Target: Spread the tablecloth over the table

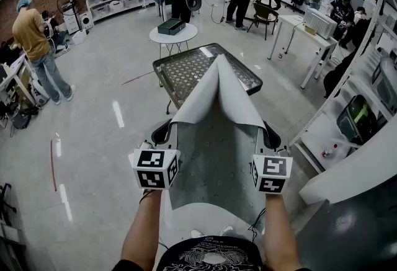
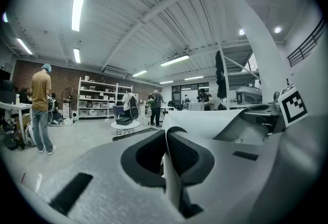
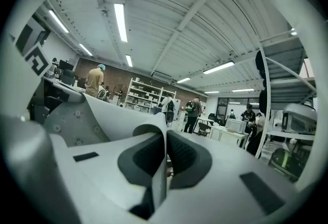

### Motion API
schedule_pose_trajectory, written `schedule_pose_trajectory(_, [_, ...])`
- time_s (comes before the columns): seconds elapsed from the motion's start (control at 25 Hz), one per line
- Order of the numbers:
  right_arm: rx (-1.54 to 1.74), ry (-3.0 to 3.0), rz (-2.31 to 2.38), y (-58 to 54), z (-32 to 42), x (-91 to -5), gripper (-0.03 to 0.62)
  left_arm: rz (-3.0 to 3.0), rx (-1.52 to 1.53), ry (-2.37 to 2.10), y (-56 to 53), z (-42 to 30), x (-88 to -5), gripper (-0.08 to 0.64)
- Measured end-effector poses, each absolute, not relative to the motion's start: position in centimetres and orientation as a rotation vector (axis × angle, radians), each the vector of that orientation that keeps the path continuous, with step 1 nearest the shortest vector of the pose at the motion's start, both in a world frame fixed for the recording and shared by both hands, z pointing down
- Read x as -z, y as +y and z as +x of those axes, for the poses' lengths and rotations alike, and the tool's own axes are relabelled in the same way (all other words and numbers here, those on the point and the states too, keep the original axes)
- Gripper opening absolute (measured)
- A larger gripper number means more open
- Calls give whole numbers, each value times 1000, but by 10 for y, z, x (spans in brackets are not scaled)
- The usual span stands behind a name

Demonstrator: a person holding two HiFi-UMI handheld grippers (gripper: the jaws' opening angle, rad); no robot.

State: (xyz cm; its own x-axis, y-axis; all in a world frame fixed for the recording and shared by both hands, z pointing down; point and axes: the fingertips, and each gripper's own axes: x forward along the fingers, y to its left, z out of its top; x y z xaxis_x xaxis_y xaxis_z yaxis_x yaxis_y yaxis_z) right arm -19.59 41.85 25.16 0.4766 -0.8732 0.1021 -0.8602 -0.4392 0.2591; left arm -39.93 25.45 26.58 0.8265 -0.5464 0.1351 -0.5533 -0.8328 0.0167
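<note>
2 grippers share 1 cloth. The left gripper (image 2: 166,141) and the right gripper (image 3: 165,138) each have their jaws pressed together on a thin edge of the cloth (image 1: 217,139), 1 near corner apiece. Both are held about level in front of the person. From there the cloth runs forward, and its far end lies on the table (image 1: 175,71), pushed up into a tall ridge along the middle (a tent, not a sheet). Much of the tabletop on both sides of that ridge shows bare.

Several things could go wrong from here, as I judge it:

- **Slipping:** each grip is on very little fabric. A sharp tug or flick could pull an edge out of 1 pair of pads and drop that side toward the floor.
- **Dragging:** drawing the hands back to flatten the ridge could pull the far end off the table, since nothing weighs it down.
- **Uneven spread:** if the 2 hands do not move apart evenly, the ridge may settle as a crease. The cloth could also land skewed and leave 1 corner uncovered.
</note>
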Motion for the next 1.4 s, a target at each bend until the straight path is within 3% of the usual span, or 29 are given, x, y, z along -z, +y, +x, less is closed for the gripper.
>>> schedule_pose_trajectory(0.76, [79,-1427,2487,416,-129,-254,8,2990,-210,-837,244,-331,-266,9])
schedule_pose_trajectory(1.4, [102,-1597,2406,372,67,-255,8,2932,-241,-1037,221,-158,-266,9])
